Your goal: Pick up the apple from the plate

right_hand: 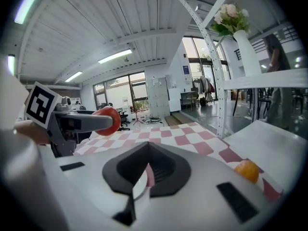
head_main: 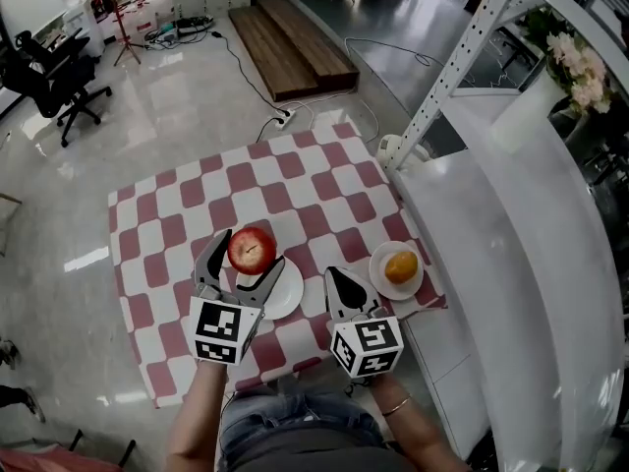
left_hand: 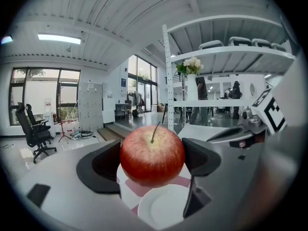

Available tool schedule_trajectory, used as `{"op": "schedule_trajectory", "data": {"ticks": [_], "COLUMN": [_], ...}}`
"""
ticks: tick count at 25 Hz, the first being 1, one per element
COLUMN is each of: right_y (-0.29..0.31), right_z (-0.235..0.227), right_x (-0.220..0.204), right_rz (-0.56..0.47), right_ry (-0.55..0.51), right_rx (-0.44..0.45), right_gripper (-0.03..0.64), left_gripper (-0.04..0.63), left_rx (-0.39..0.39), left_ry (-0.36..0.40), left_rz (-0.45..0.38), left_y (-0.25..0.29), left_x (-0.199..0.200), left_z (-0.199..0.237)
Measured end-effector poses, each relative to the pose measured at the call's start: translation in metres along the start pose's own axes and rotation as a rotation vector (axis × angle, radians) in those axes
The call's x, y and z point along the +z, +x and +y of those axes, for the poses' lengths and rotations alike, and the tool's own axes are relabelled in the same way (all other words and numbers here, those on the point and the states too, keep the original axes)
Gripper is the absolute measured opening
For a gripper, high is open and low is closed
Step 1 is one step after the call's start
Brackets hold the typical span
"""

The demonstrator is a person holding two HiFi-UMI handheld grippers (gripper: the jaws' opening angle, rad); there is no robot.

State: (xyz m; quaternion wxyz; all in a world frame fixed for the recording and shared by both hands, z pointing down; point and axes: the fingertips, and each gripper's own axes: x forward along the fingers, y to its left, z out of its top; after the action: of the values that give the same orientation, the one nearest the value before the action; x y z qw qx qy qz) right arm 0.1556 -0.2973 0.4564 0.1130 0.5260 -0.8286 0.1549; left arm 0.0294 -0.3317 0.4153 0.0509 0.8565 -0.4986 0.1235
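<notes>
A red apple with its stem up sits clamped between the jaws of my left gripper, lifted above a white plate on the checked tablecloth. In the right gripper view the apple shows at the left, past the left gripper's side. My right gripper hovers just right of that plate, jaws shut together with nothing in them.
A second white plate at the table's right edge holds an orange fruit. A white curved shelf unit with a vase of flowers stands to the right. An office chair is far back left.
</notes>
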Motion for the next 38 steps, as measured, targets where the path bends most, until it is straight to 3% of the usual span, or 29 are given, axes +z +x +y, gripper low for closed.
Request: {"op": "schedule_trajectory", "data": {"ticks": [11, 38], "right_y": [-0.014, -0.042], "right_z": [0.020, 0.061], "right_x": [0.023, 0.048], "right_rz": [-0.055, -0.152], "right_ry": [-0.057, -0.093], "right_rx": [0.006, -0.035], "right_gripper": [0.009, 0.009], "left_gripper": [0.387, 0.387], "left_rx": [0.010, 0.030], "left_ry": [0.019, -0.010], "left_rz": [-0.044, -0.078], "left_y": [-0.035, -0.113], "left_x": [0.023, 0.020], "left_z": [0.001, 0.019]}}
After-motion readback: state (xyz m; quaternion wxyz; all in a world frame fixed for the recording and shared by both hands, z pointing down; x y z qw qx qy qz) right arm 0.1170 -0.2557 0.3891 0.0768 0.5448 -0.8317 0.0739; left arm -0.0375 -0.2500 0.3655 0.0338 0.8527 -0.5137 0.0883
